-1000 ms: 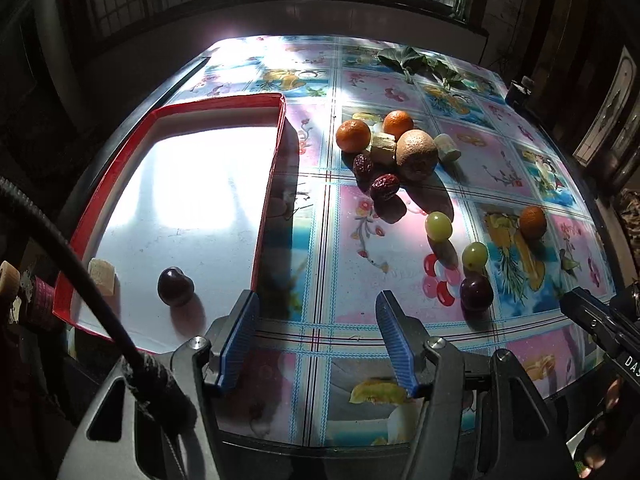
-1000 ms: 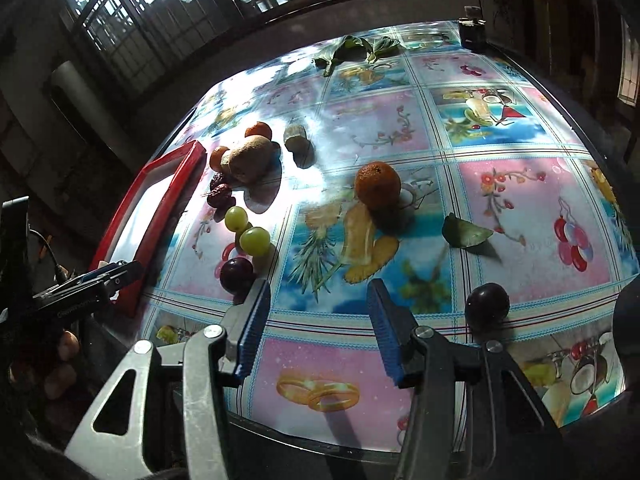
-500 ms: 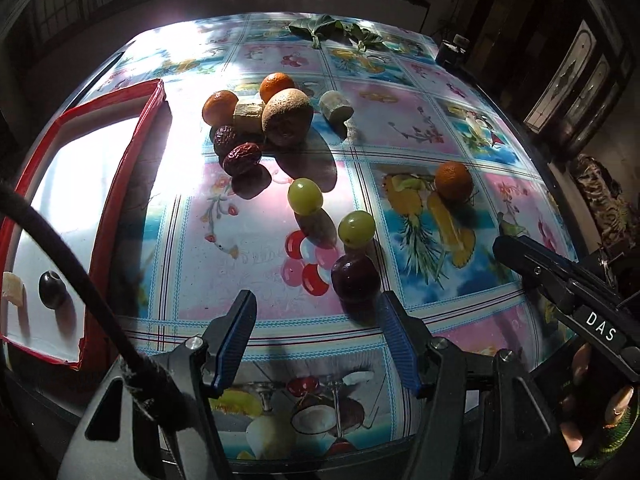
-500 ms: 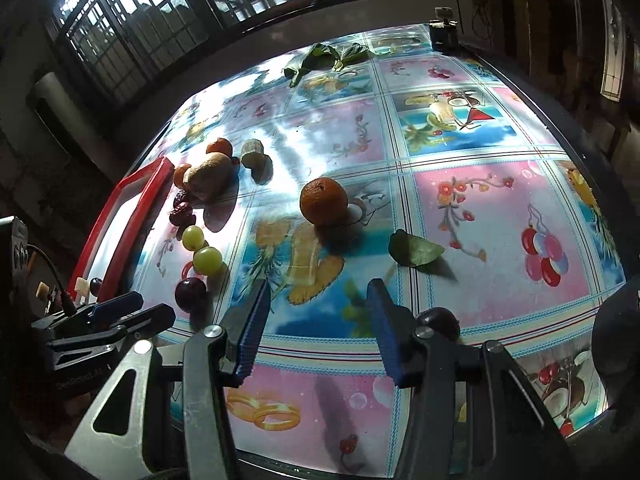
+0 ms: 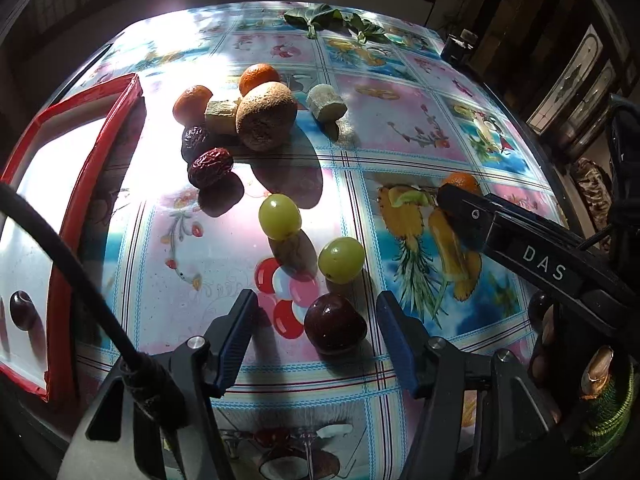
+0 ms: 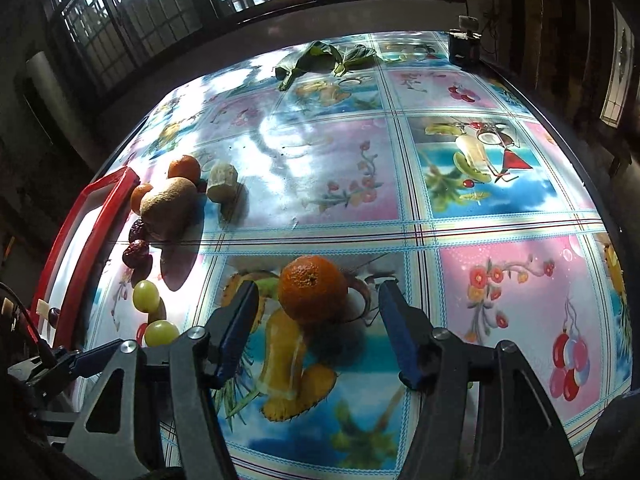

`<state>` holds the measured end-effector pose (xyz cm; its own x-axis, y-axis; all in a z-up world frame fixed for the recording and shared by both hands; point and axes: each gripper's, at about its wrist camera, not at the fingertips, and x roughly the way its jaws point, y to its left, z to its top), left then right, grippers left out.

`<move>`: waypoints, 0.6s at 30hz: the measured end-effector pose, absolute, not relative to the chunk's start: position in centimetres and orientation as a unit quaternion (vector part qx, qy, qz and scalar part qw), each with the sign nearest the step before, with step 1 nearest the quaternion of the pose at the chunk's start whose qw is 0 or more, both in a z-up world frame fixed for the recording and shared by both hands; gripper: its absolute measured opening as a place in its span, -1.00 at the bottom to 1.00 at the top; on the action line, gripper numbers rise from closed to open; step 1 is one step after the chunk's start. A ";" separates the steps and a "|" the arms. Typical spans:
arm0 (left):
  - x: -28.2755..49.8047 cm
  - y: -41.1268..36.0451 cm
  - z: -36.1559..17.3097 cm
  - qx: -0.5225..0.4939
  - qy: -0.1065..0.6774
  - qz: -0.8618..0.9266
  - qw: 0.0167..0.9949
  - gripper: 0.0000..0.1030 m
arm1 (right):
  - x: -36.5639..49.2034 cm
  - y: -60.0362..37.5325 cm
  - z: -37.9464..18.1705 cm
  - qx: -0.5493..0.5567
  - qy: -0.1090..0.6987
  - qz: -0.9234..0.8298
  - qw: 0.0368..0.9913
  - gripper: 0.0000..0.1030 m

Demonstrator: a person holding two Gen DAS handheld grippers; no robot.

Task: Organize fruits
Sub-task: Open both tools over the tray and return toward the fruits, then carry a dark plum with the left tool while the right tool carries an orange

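A dark red cherry (image 5: 335, 329) lies on the tablecloth between the fingers of my left gripper (image 5: 316, 320). Its jaws are closing and the pads stand apart from the fruit. A mandarin orange (image 6: 312, 294) sits between the fingers of my right gripper (image 6: 318, 316). Those jaws are opening and do not touch it. Two green grapes (image 5: 279, 216) (image 5: 341, 260) lie just beyond the cherry. The red-rimmed white tray (image 5: 100, 152) at the left holds another dark cherry (image 5: 22, 310).
Further back lies a cluster: a brown kiwi (image 5: 265, 116), two small oranges (image 5: 192, 104), two red dates (image 5: 211, 166) and pale chunks (image 5: 326, 102). Green leaves (image 5: 332, 20) lie at the far edge. A small dark device (image 6: 463, 46) stands on the far right corner.
My left gripper moved right from beside the tray to the dark cherry, and its jaws narrowed. My right gripper moved up to the mandarin, and its jaws widened around it.
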<state>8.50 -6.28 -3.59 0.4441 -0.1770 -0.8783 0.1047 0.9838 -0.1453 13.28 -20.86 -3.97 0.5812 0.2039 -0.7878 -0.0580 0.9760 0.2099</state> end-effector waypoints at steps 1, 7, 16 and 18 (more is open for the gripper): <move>8.5 -6.3 -3.6 -0.029 0.517 -0.082 0.851 -0.18 | 13.3 -20.7 -4.1 0.078 0.454 0.075 0.885 0.10; 7.9 -5.3 -3.4 -0.032 0.516 -0.087 0.852 -0.45 | 12.1 -20.1 -4.0 0.068 0.454 0.080 0.885 -0.26; 5.6 -1.9 -1.1 -0.040 0.492 -0.055 0.868 -0.45 | 8.4 -18.4 -1.2 0.077 0.432 0.109 0.892 -0.26; 5.3 -1.1 -0.7 -0.039 0.487 -0.045 0.871 -0.45 | 7.9 -17.7 -0.7 0.075 0.429 0.116 0.893 -0.26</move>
<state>5.29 -1.09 -0.69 0.5214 -0.1169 -0.8453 0.0410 0.9929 -0.1120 7.91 -17.75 -0.67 0.6050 0.2718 -0.7484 -0.1432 0.9618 0.2335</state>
